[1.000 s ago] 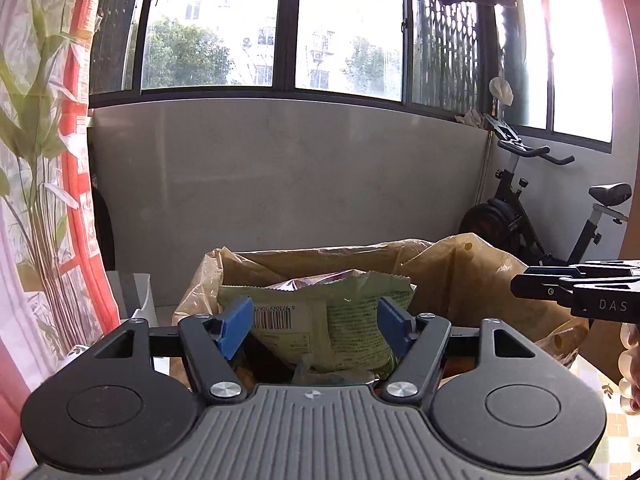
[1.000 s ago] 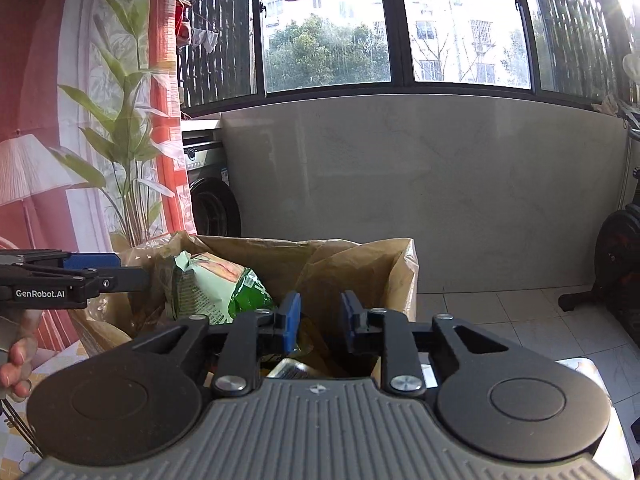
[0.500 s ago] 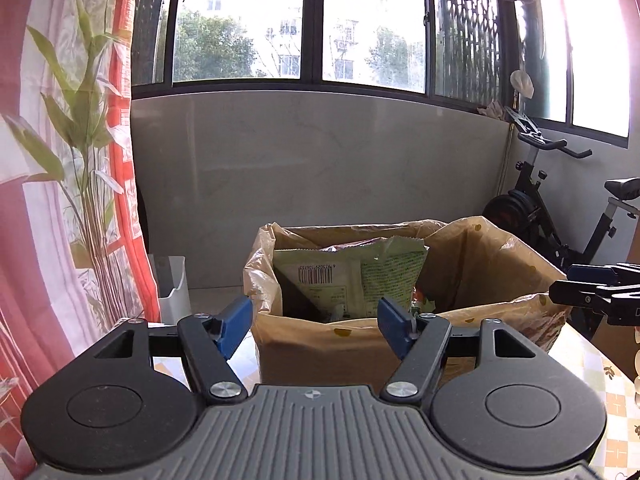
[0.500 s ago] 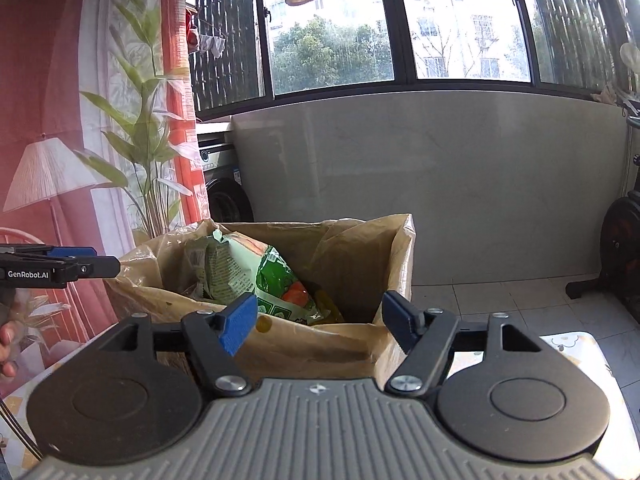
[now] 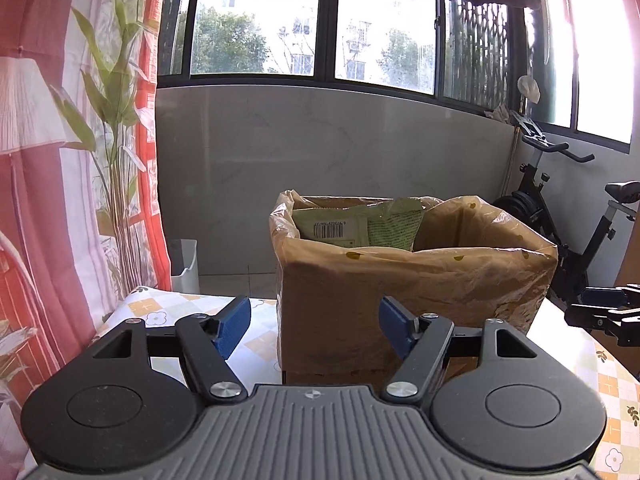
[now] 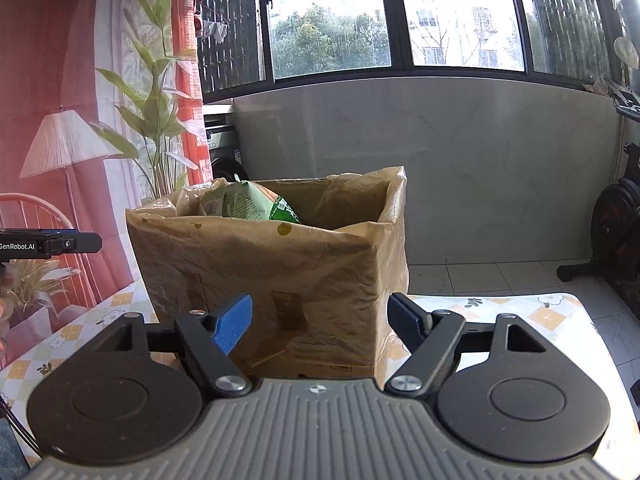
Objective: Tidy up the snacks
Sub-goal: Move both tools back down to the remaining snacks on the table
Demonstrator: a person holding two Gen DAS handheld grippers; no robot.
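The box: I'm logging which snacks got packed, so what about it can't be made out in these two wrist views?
- Box contents below the green snack bag: both views, hidden by the box walls and liner.
- Bag's print: too small.
- Box base: left view, hidden behind the left gripper.

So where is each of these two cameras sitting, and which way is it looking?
Left wrist view: sits on the left tongs, looking forward at the lined cardboard box; the right tongs poke in at the right edge.
Right wrist view: sits on the right tongs, facing the same box; the left tongs show at the left edge.
Shared: the box, the green snack bag inside it, and the windows.
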